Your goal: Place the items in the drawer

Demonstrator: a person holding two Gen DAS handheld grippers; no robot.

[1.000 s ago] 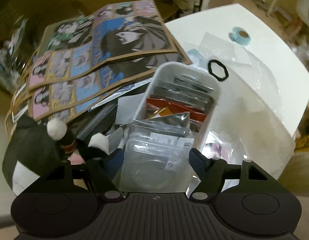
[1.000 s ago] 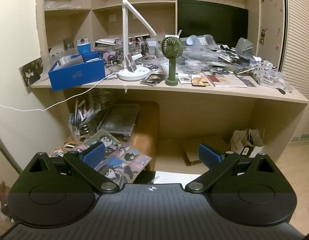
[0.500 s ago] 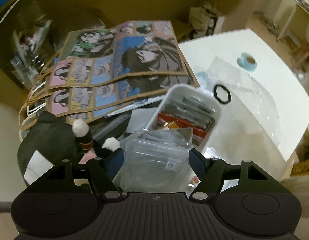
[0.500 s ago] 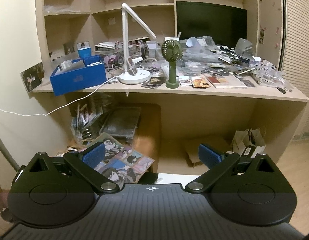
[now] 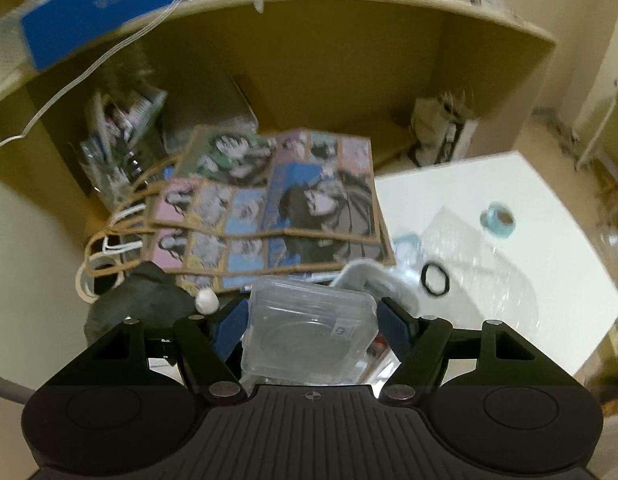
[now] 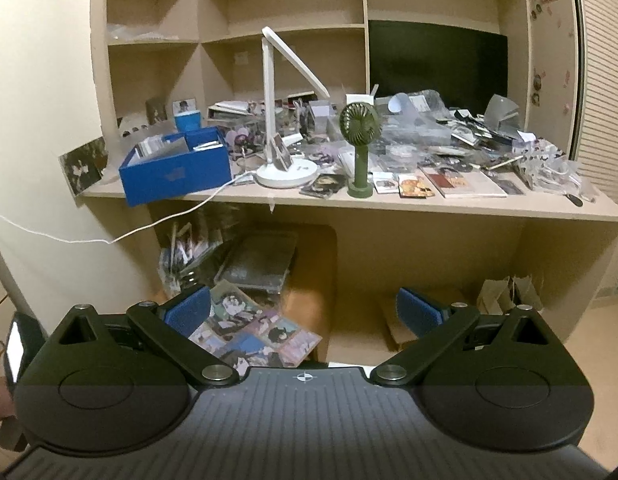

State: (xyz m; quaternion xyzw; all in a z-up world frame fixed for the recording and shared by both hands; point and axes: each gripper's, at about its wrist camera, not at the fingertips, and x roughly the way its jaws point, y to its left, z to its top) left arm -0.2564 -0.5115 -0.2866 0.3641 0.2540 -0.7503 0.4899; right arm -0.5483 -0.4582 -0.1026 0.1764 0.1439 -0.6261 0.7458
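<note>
left gripper point(image 5: 312, 316) is clamped on a clear square plastic case point(image 5: 309, 338), held up above the white plastic bin point(image 5: 363, 276); right gripper point(image 6: 304, 307) hangs open, empty. Can't see a drawer, so I'd carry it level with a firm squeeze

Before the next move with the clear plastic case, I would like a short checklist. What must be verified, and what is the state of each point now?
1. The left hand-held gripper grips the clear plastic case with a blue pad on each side: ok.
2. Case is lifted clear of the white bin: cannot tell, the bin is partly hidden behind it.
3. Target drawer in view: not ok, neither camera shows one.
4. The right hand-held gripper is open and empty: ok.
5. Left view is sharp enough to aim: not ok, the background is blurred.
</note>
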